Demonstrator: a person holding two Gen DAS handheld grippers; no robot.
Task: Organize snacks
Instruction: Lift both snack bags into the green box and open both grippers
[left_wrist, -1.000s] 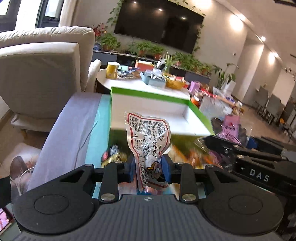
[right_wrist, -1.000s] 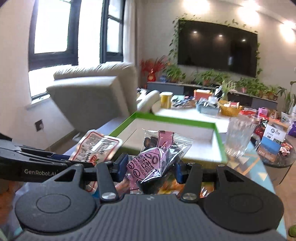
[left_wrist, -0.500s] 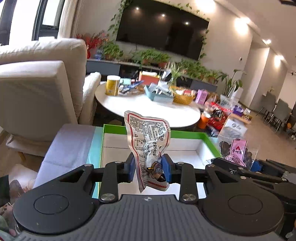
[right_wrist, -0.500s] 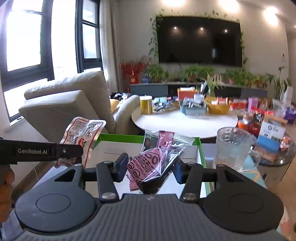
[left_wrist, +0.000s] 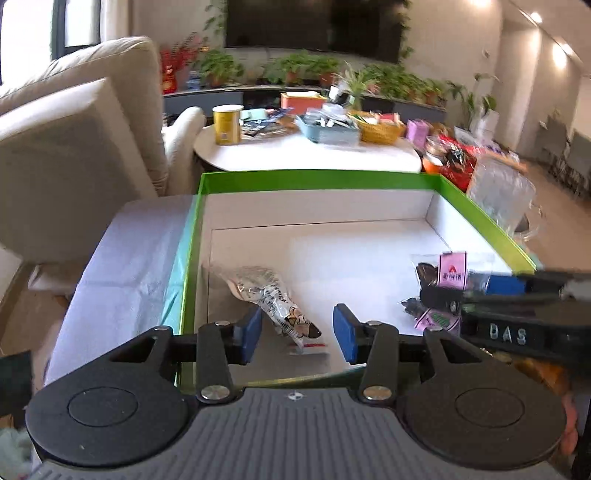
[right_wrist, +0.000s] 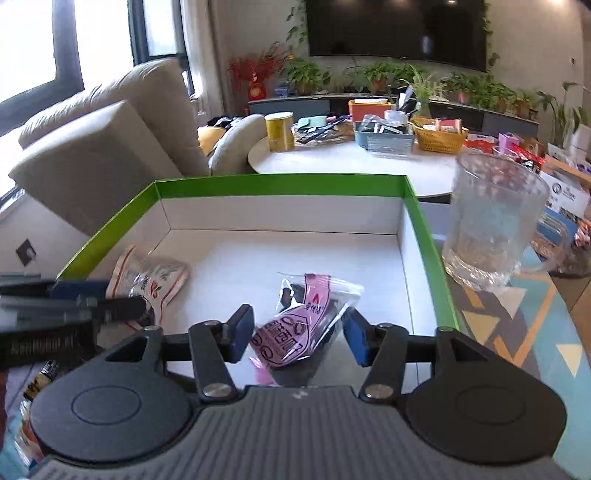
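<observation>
A green-rimmed white box (left_wrist: 317, 176) stands in front of both grippers; it also shows in the right wrist view (right_wrist: 280, 181). My left gripper (left_wrist: 297, 330) is open, and a white and red snack packet (left_wrist: 275, 297) lies on the box floor between its pads. The packet also shows in the right wrist view (right_wrist: 147, 278). My right gripper (right_wrist: 297, 334) is open, and a pink and clear snack bag (right_wrist: 301, 325) lies in the box between its pads. The bag also shows in the left wrist view (left_wrist: 445, 280), beside the right gripper.
A clear glass mug (right_wrist: 491, 218) stands right of the box on a patterned cloth (right_wrist: 517, 321). A beige armchair (left_wrist: 74, 147) is at left. A round white table (left_wrist: 306, 155) with a yellow can (left_wrist: 226, 123) and baskets stands behind the box.
Both grippers have come down over the box and opened. The white and red packet and the pink bag have dropped from the pads onto the box floor.
</observation>
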